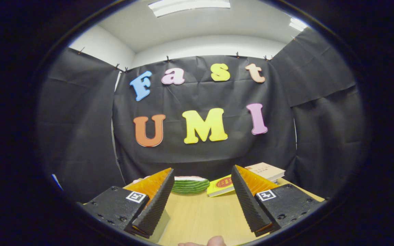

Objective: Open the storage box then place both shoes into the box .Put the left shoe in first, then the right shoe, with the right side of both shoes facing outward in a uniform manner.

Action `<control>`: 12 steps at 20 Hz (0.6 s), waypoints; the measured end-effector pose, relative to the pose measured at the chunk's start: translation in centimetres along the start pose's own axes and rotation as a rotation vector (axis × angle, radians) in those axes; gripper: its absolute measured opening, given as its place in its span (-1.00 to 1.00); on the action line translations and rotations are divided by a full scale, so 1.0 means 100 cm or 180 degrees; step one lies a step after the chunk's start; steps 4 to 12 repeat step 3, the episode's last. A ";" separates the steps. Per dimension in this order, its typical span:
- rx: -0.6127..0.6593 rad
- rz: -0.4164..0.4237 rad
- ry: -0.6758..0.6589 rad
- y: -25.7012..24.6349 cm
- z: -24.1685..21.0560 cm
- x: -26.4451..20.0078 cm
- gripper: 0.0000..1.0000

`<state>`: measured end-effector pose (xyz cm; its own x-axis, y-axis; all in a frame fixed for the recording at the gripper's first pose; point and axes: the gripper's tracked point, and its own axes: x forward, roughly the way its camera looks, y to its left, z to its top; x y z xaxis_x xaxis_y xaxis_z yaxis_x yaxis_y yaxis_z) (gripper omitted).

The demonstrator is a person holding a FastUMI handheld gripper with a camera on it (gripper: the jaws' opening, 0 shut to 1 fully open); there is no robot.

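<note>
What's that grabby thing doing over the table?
A person is holding the hand-held gripper above a wooden table. Its fingers are spread open with nothing between them. Beyond the fingers lie a green striped thing, a yellow book and a pale book by the black cloth wall. A fingertip peeks in at the near edge. No shoes or box are being handled yet.

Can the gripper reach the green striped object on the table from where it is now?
Probably yes. The gripper is open with nothing between its fingers, and bare table leads straight ahead to the green striped object beyond them. The yellow book lies beside it, not in the path.
</note>
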<state>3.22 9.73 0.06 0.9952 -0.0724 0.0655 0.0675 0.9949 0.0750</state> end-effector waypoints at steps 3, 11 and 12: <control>0.0029 0.0005 0.0009 0.002 -0.001 0.001 1.00; 0.0029 0.0005 0.0009 0.002 -0.001 0.001 1.00; 0.0029 0.0005 0.0009 0.002 -0.001 0.001 1.00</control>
